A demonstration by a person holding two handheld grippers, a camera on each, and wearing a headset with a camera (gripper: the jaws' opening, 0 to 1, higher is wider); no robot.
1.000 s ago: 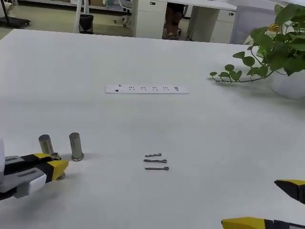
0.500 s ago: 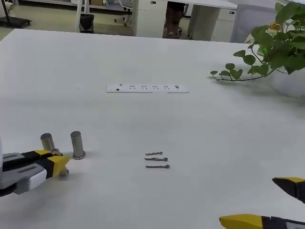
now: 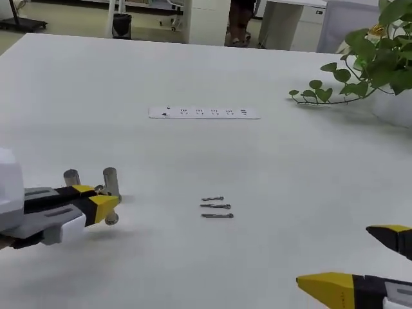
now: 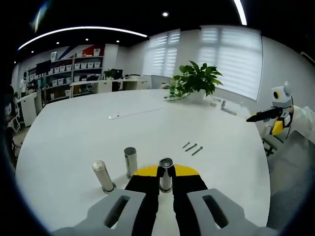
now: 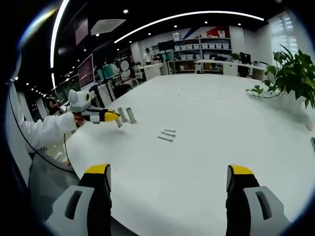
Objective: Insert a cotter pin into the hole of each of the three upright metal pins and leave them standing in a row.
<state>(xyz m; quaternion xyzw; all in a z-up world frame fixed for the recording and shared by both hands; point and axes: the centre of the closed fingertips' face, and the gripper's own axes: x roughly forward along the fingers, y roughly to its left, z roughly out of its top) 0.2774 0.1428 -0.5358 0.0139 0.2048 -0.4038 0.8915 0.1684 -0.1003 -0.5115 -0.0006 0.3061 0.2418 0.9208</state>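
Nearest you, at the lower right edge of the head view, your right claw (image 3: 351, 261) is released, its two yellow-tipped jaws spread wide above the bare bench (image 3: 193, 270). The frame cuts off both jaws. In the right gripper view nothing lies between them.

At the left, your left claw (image 3: 106, 207) is clenched on one metal pin (image 4: 166, 174). The pin is upright, its long axis vertical and its round top facing the camera in the left gripper view. The jaws cover its lower shaft, so you cannot tell whether its foot touches the bench. In the head view the yellow tip hides most of this pin.

Just behind the claw stand the two free metal pins (image 3: 111, 181), upright and side by side, their bases partly masked by the claw.

Farther on, near the middle of the bench, three cotter pins (image 3: 215, 206) lie flat, parallel and close together, their long axes running left to right across the head view. Their ends are too small to tell apart.

Beyond them a white power strip (image 3: 205, 113) lies flat along the same direction. Farthest off, at the right, a potted plant (image 3: 376, 58) is cut off by the frame.
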